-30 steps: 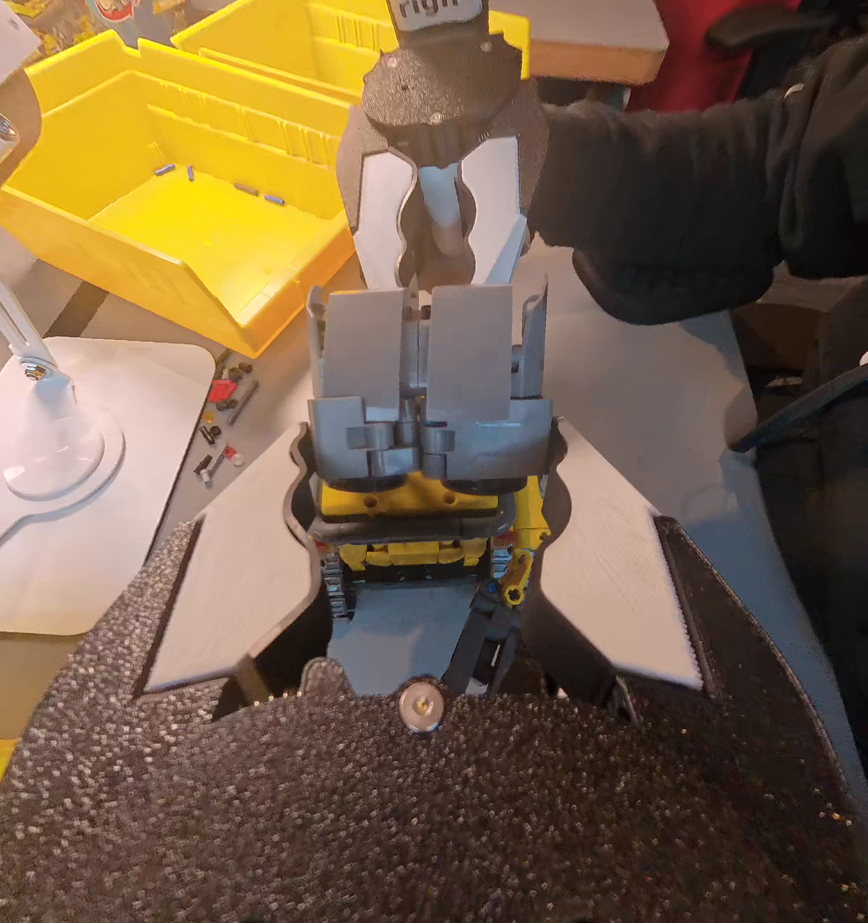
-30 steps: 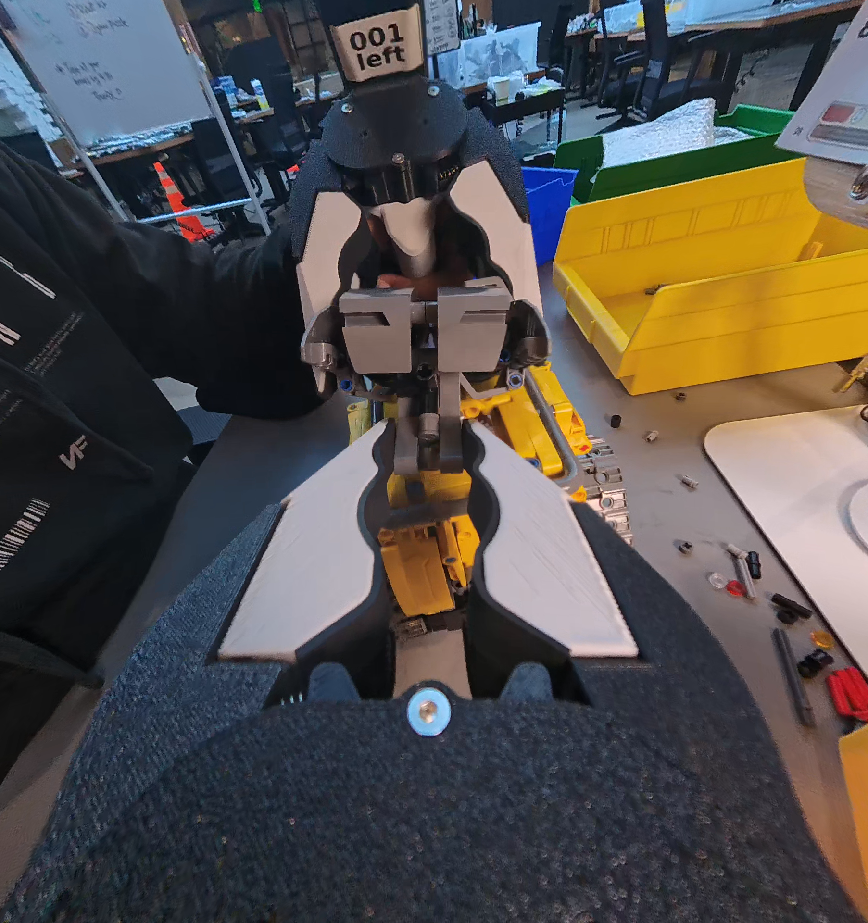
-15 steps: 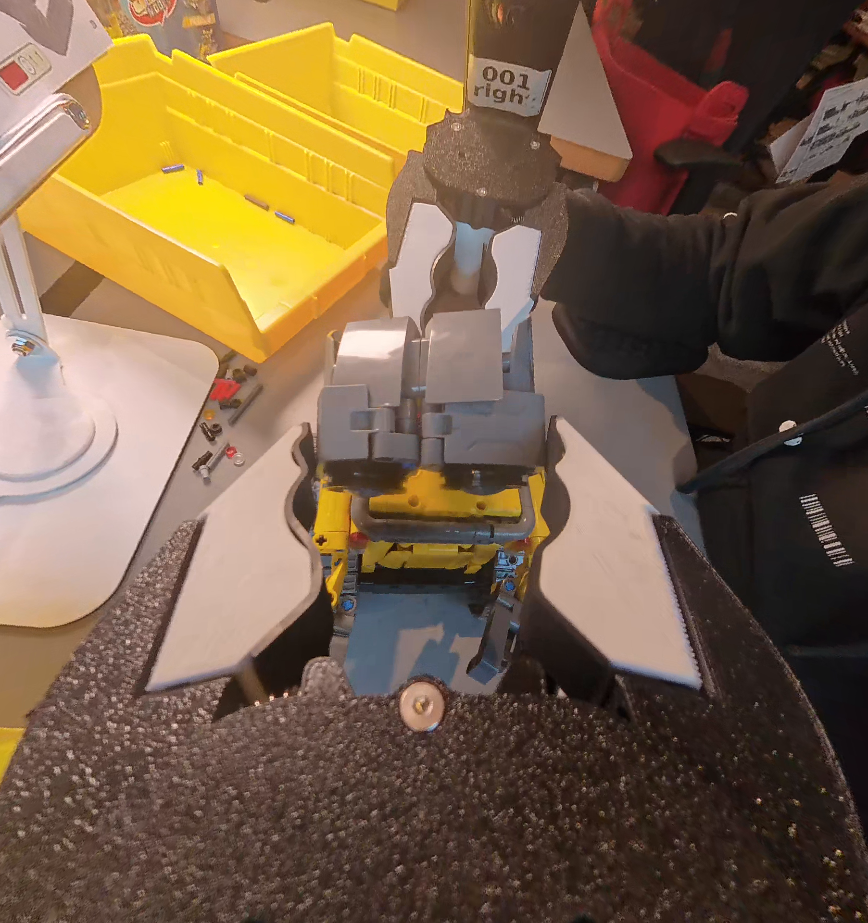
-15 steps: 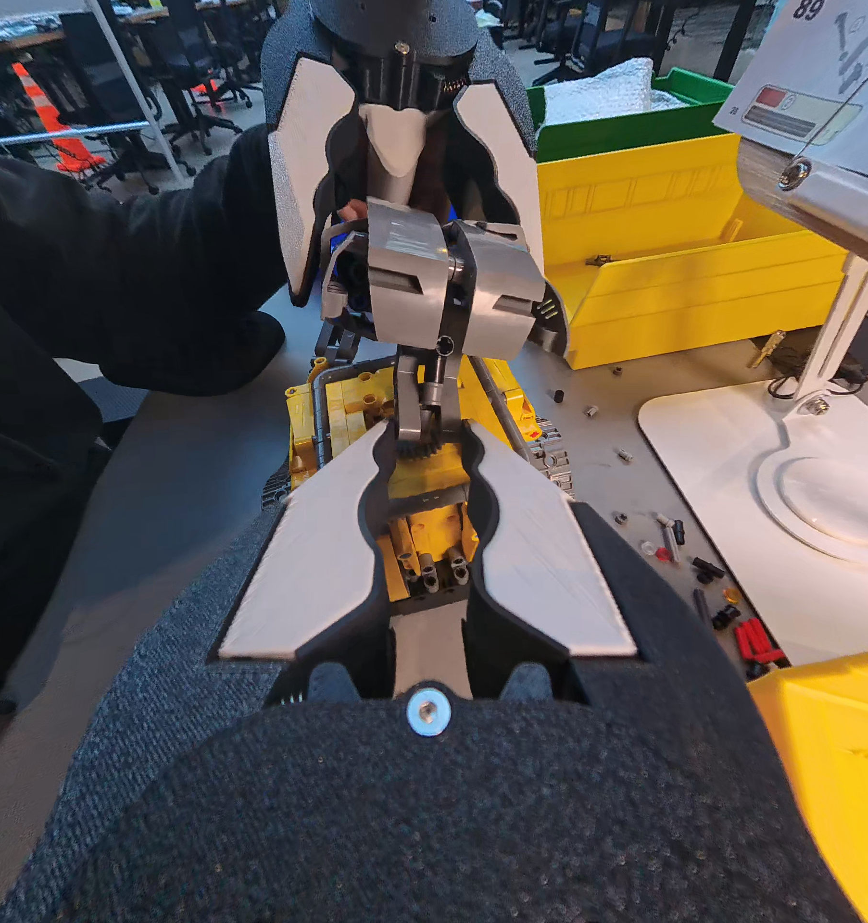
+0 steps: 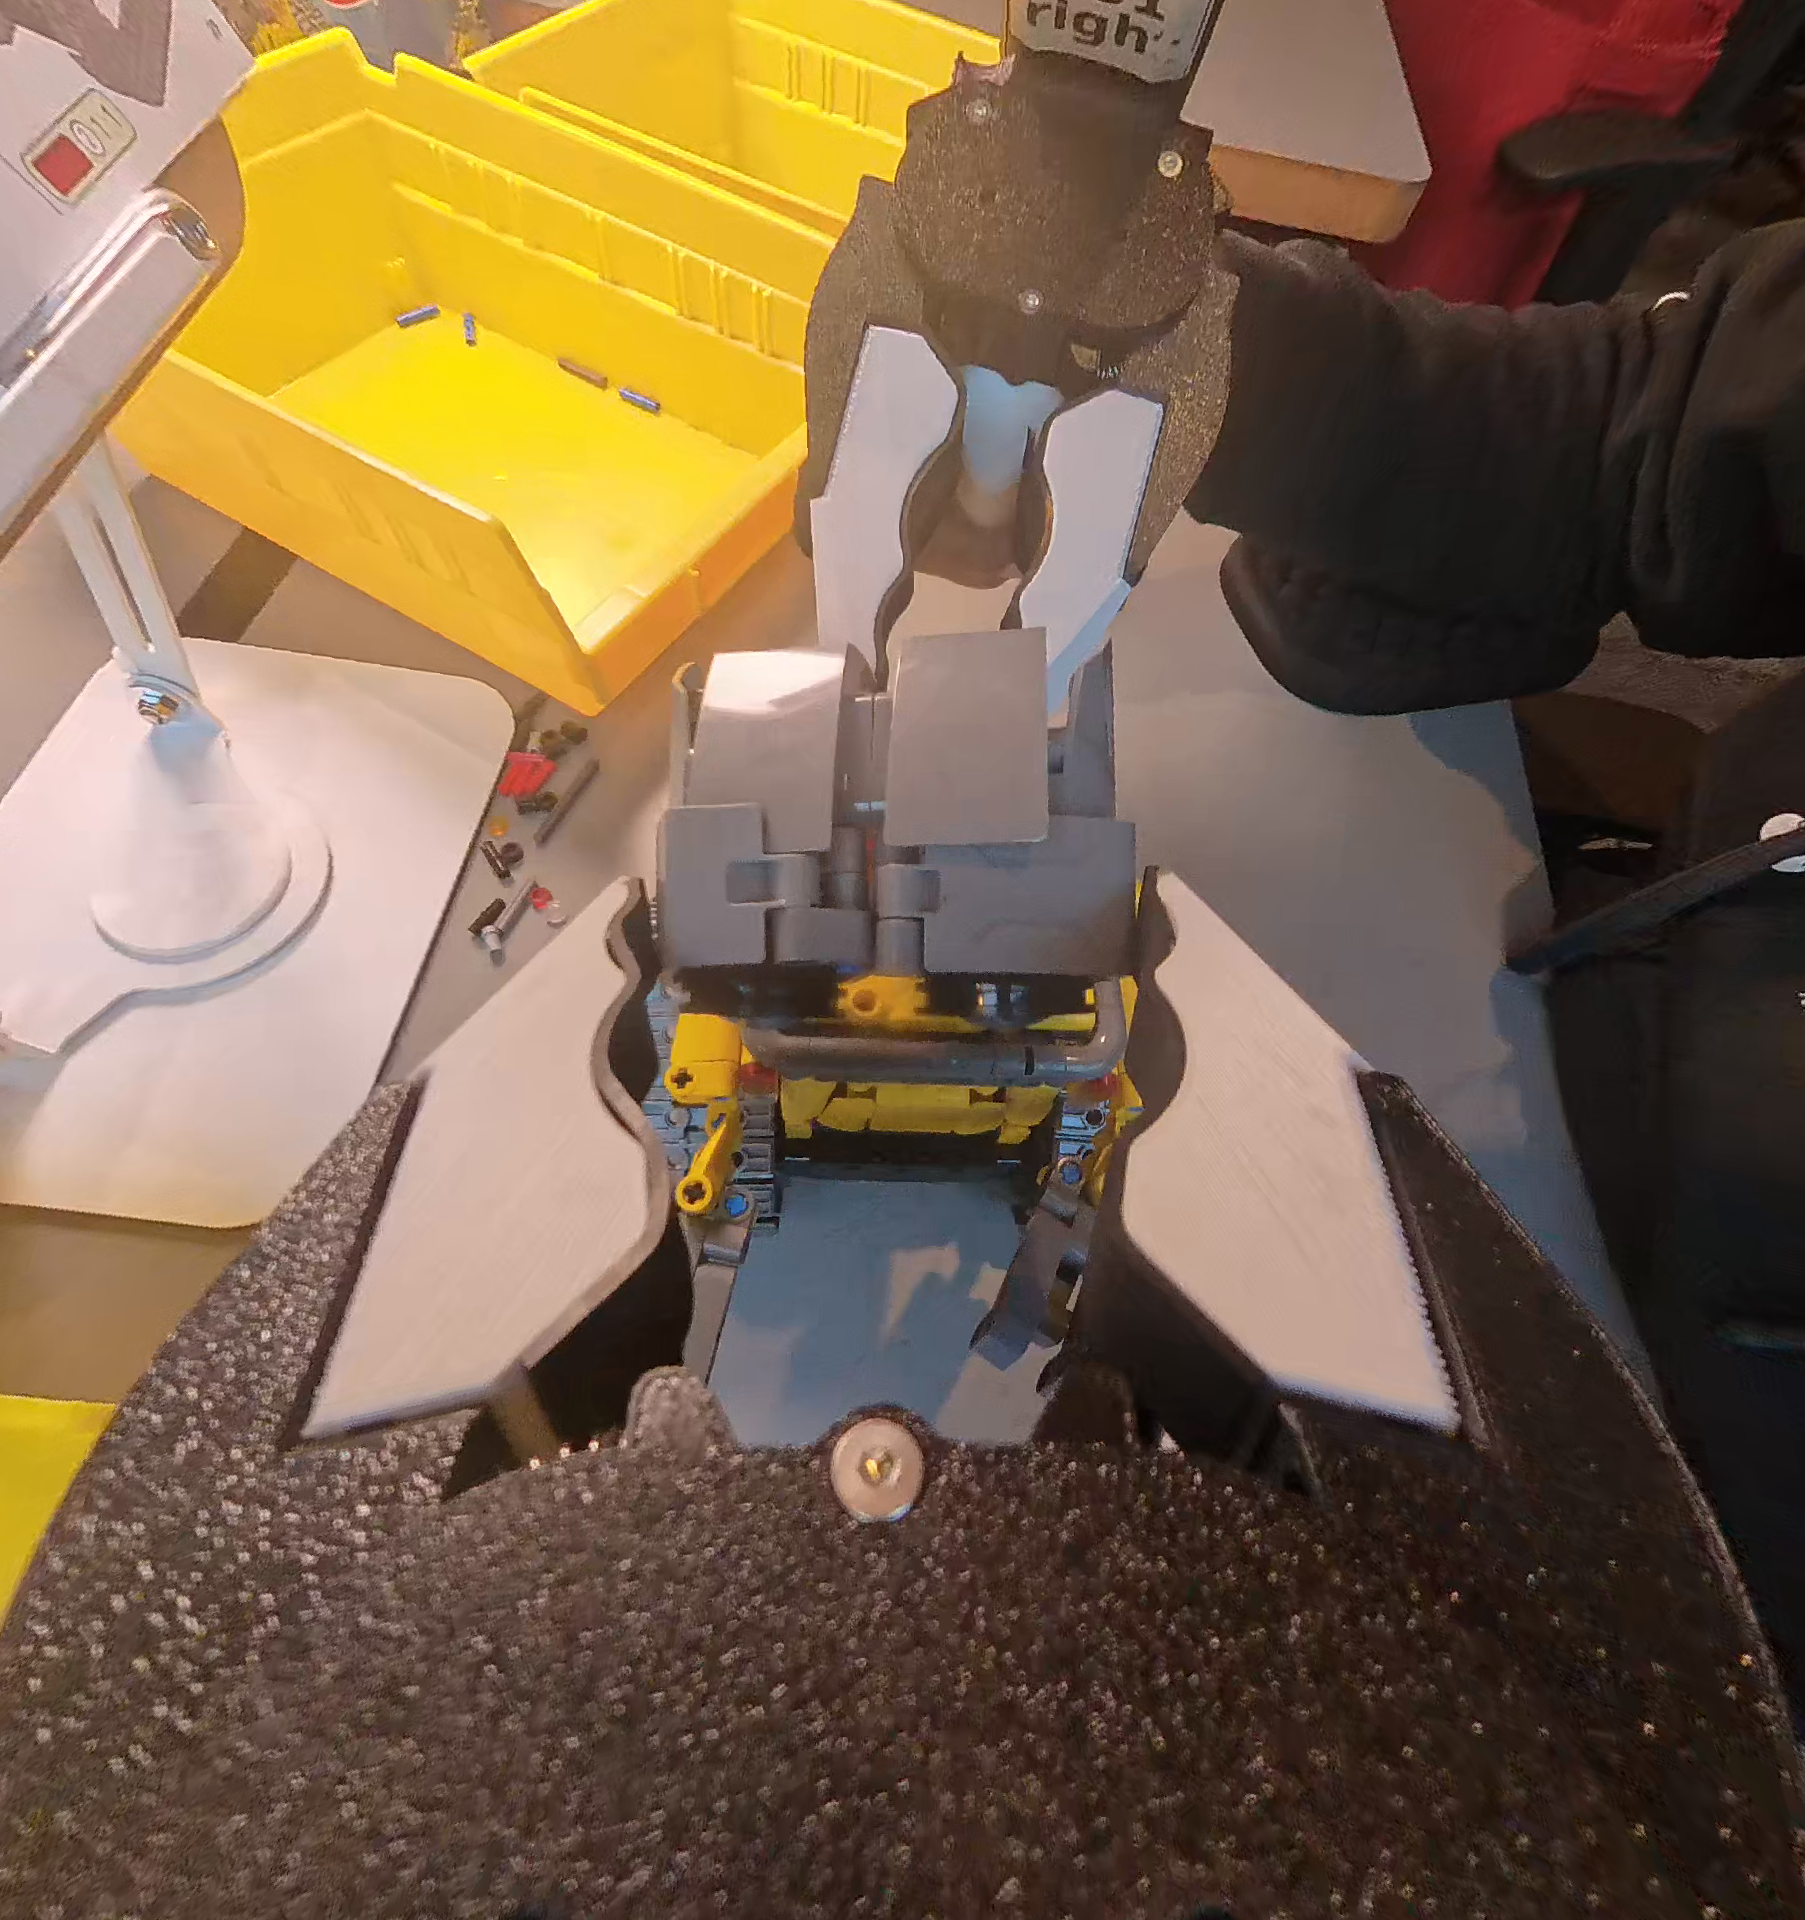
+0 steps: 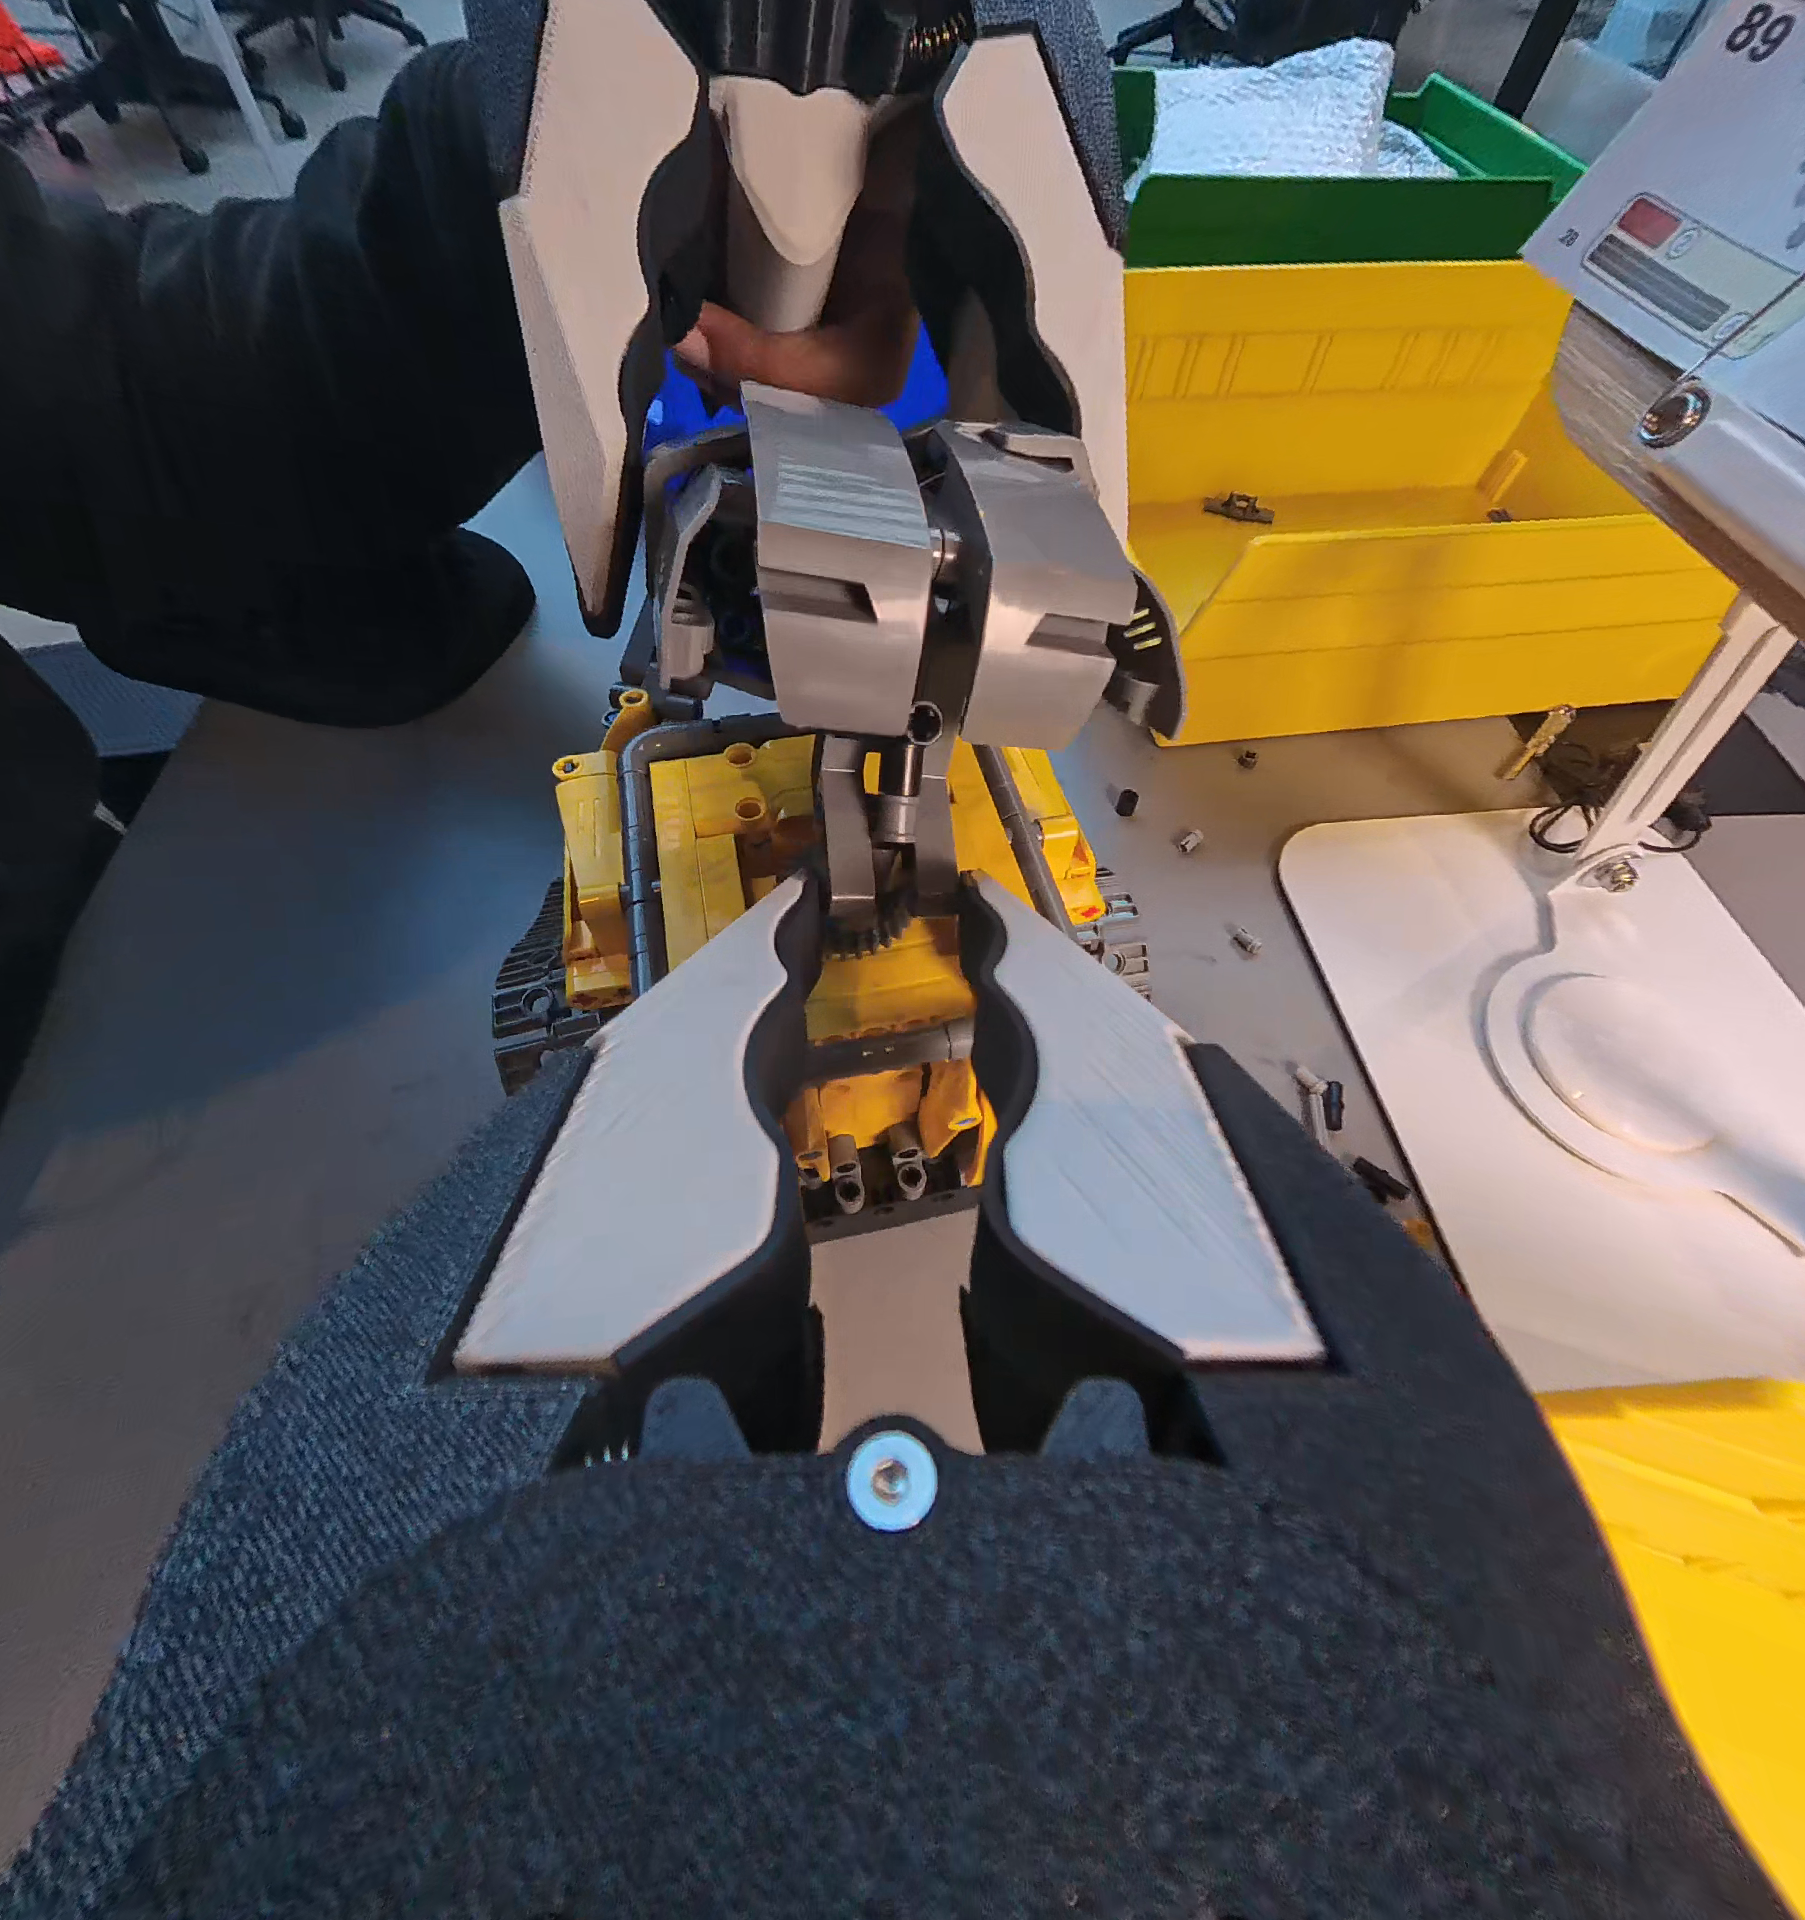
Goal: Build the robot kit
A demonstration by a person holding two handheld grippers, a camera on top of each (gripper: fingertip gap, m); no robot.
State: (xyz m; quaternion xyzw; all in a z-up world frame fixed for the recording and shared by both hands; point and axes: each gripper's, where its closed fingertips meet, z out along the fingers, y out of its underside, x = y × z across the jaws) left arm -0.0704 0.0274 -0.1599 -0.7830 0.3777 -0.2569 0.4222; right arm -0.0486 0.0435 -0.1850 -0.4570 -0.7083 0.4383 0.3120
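A yellow brick-built tracked vehicle [image 6: 836, 935] sits on a grey table [image 6: 254, 987] between two hand-held grippers that face each other along its length. A grey bucket-like assembly [image 5: 893, 821] stands raised on a short arm [image 6: 877, 821] over the model's body.

In the left wrist view, the left gripper [image 5: 882, 997] flanks the grey assembly, its jaws spread wide to the assembly's width; the pads look to touch its sides, though a firm clamp cannot be confirmed. In the right wrist view, the right gripper [image 6: 887, 914] has its jaws drawn close around the foot of the arm, where a small black gear shows, and appears to pinch it. The model's long axis runs straight from one gripper to the other, so each meets it end-on; the left is nearer the raised grey head, the right nearer the arm's pivot on the yellow chassis.

To the left in the left wrist view stand yellow bins [image 5: 482, 416], a white stand base [image 5: 202, 935] and scattered small parts [image 5: 529, 821]. A black sleeve [image 5: 1500, 447] reaches in from the right.
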